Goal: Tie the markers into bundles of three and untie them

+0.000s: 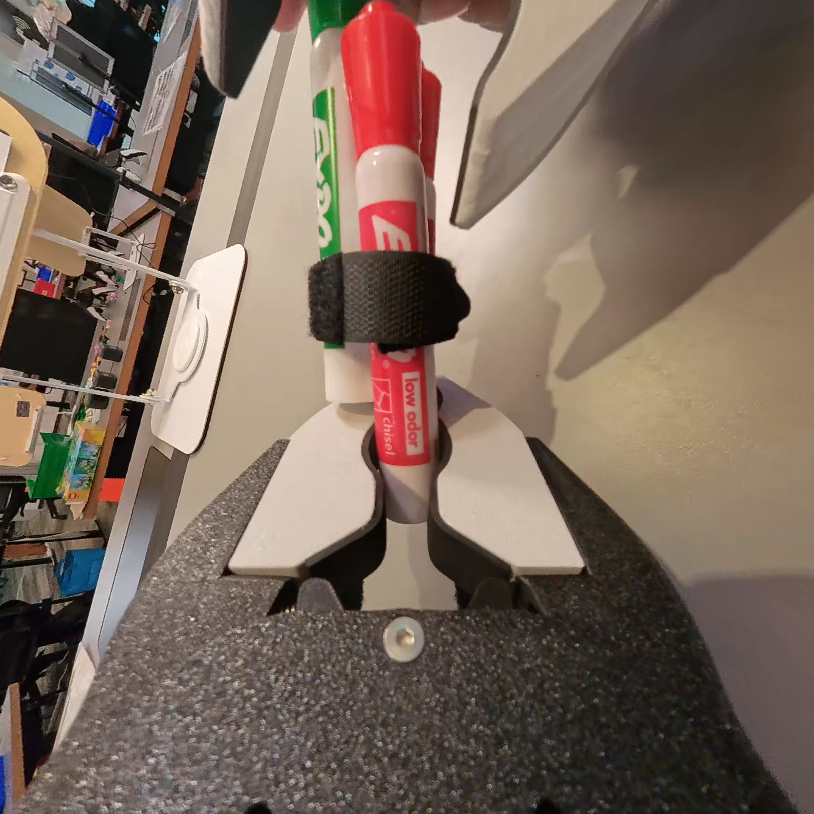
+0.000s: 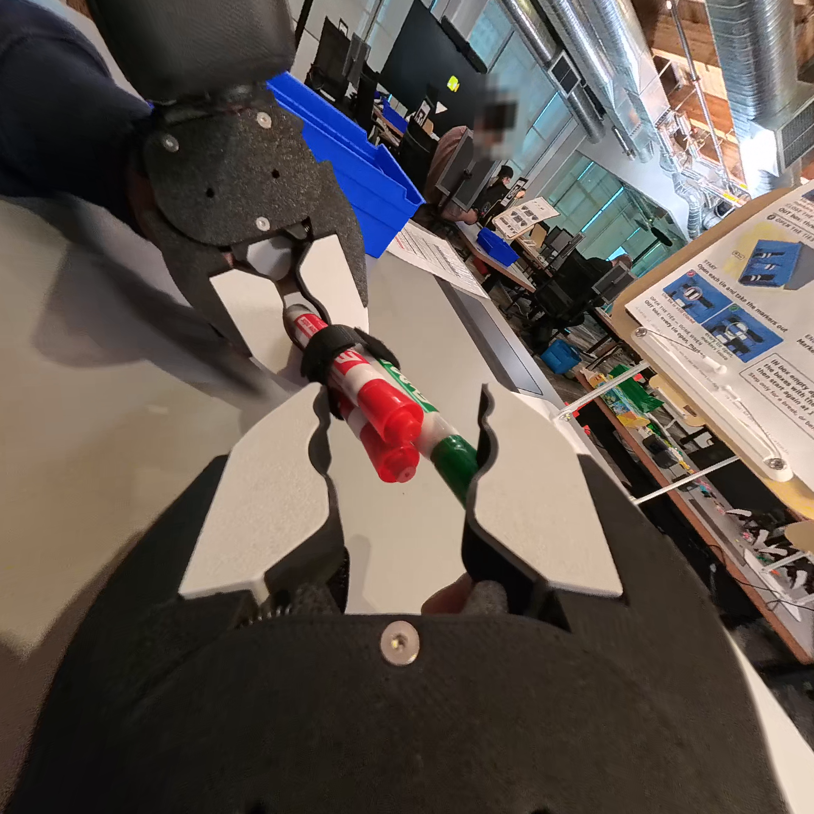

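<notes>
Markers: your bundle [image 1: 387, 246] of two red and one green is held up off the white surface [image 2: 423, 334], between your two hand-held grippers.
Strap: the black hook-and-loop strap [image 1: 379, 304] is wrapped shut around all three barrels, nearer the tail ends than the caps.
Left hand-held gripper [image 1: 407, 462]: its fingers are clamped on the tail of one red marker, seated in the round notch; the green barrel ends just ahead of the fingertips and is not in the grip.
Right hand-held gripper [image 2: 401, 436]: its fingers stand apart, one on each side of the cap ends; the green cap [image 2: 453, 462] lies against, or just beside, the inner edge of one finger, and nothing is pinched.
Long axis: the bundle runs straight from the left hand-held gripper to the right one, tails toward the left, caps pointing into the right one's open gap.
Nearer hand: your left already has the bundle; your right is free and closer to the caps than to the strap.
Judged next: the strap's loose tab [image 2: 374, 341] sits further along that axis from your right fingers, so you would likely reach past the caps to catch it.
</notes>
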The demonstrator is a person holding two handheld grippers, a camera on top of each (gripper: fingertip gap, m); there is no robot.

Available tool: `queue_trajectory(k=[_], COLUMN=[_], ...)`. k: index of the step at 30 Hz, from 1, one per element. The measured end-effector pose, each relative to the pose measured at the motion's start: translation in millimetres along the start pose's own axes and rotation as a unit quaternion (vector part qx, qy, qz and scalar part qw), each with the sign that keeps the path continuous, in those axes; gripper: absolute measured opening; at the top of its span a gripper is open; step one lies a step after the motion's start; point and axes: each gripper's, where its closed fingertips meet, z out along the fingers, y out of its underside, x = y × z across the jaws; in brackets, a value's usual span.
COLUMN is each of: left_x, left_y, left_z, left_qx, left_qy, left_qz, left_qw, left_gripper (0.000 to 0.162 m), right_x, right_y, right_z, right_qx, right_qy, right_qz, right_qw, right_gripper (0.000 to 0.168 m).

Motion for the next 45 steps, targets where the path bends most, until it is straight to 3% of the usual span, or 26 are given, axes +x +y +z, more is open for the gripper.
queue_trajectory(k=[7,12,18,20,23,45], left_x=[-5.6,-1.0,4.6,5.8,-0.1,-1.3], left_y=[9.5,11.2,9.9,9.4,8.6,2.8], left_z=[-1.1,0.1,1.4,0.4,-2.1,-3.0], left_qx=[-0.038,-0.061,-0.082,-0.078,-0.074,-0.047], left_qy=[-0.030,-0.032,-0.040,-0.038,-0.048,-0.056], left_qz=[0.068,0.102,0.146,0.156,0.145,0.152], left_qw=[0.997,0.992,0.985,0.984,0.985,0.986], left_gripper=[0.016,0.016,0.016,0.016,0.016,0.022], right_x=[1.6,-15.0,-28.1,-27.9,-22.7,-22.7], right_y=[14.7,39.6,52.1,47.4,43.0,43.5], right_z=[-5.9,-0.9,11.6,15.4,14.9,11.5], right_qx=[-0.080,-0.202,-0.280,-0.274,-0.278,-0.267], right_qy=[-0.015,-0.044,-0.022,-0.001,0.019,0.018], right_qz=[-0.083,-0.159,-0.232,-0.248,-0.261,-0.297], right_qw=[0.993,0.965,0.931,0.929,0.924,0.917], right_gripper=[0.067,0.073,0.063,0.048,0.040,0.039])
